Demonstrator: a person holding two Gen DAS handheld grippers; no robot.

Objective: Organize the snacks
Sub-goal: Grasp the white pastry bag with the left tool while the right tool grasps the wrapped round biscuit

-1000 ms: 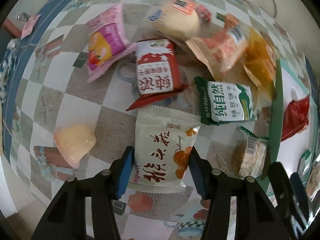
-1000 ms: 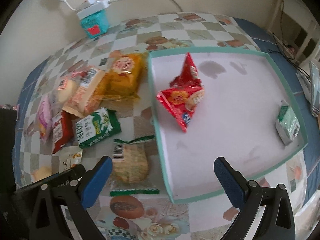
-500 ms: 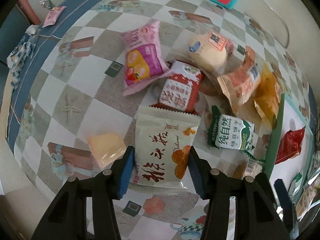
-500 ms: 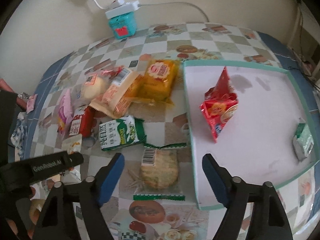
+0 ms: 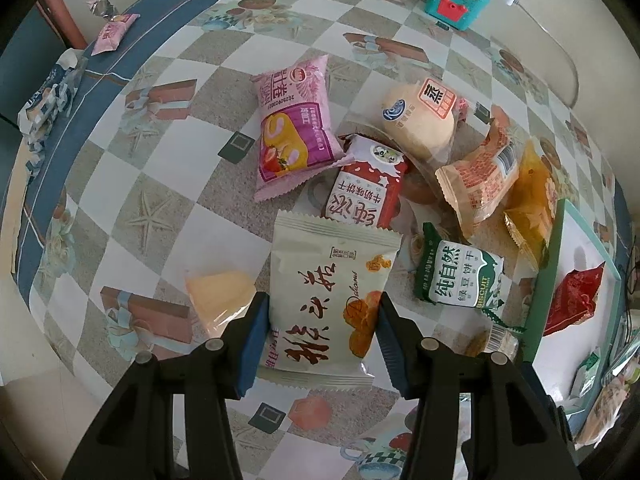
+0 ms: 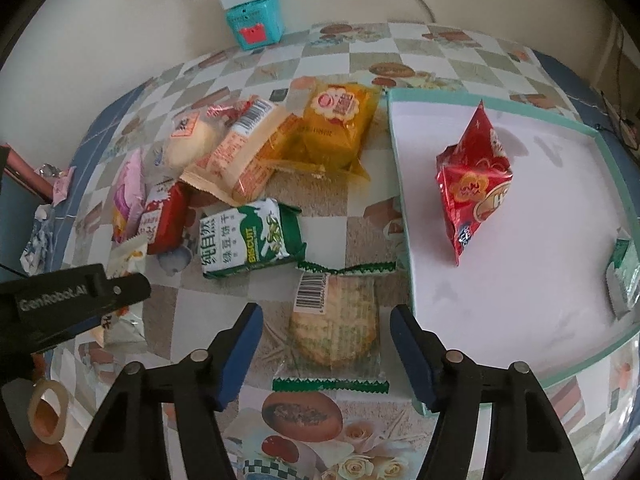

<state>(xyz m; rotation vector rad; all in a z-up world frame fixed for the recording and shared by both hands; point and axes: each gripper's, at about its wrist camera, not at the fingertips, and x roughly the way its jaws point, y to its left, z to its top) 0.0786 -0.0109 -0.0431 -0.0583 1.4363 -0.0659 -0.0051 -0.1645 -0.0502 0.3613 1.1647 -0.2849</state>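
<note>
A cream snack packet [image 5: 328, 300] is pinched between the jaws of the left gripper [image 5: 320, 320], lifted clear of the checked surface [image 5: 120, 184], apparently bound for the green-rimmed tray [image 6: 404, 216]. The right gripper [image 6: 326, 344] jaws, just closing, are spread around a clear-wrapped cracker [image 6: 334, 320] beside the tray, not yet touching it.

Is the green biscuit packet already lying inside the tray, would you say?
No, the green biscuit packet lies on the tablecloth, left of the tray.
</note>
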